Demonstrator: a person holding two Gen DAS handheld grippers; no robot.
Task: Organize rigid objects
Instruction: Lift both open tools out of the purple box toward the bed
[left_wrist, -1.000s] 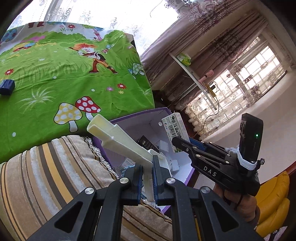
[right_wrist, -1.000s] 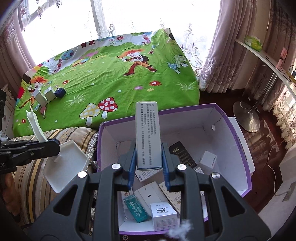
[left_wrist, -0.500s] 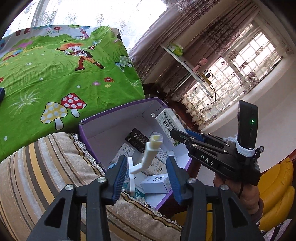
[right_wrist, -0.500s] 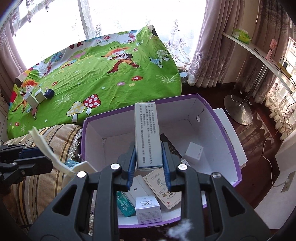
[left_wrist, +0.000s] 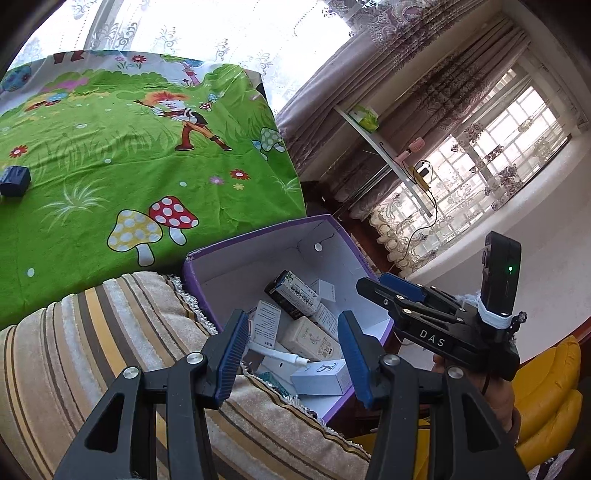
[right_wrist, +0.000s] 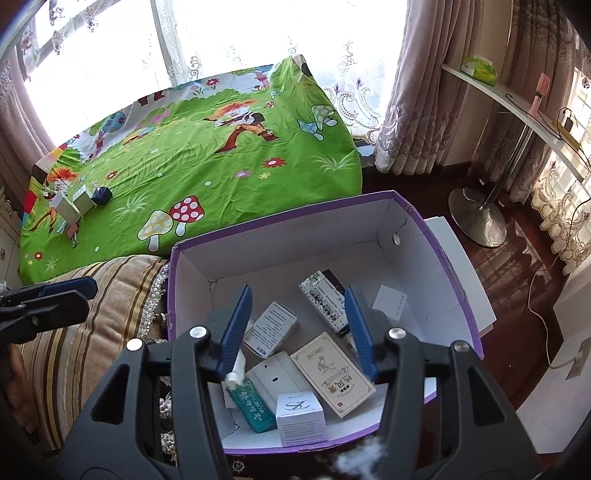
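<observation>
A bright curtained room holds a bed under a green cartoon sheet (right_wrist: 207, 166). The right gripper (right_wrist: 299, 328) hangs over a purple box (right_wrist: 424, 236), jaws opening with nothing between them. The left gripper (left_wrist: 290, 354) also stands apart and empty. Inside the white-lined box lie small cartons (right_wrist: 332, 373), flat and jumbled; the box sits beside a striped cushion (left_wrist: 92, 350).

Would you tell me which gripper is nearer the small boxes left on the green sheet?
Left. The left gripper sits on their side of the purple box; the right gripper hangs over it, farther from the small boxes.
</observation>
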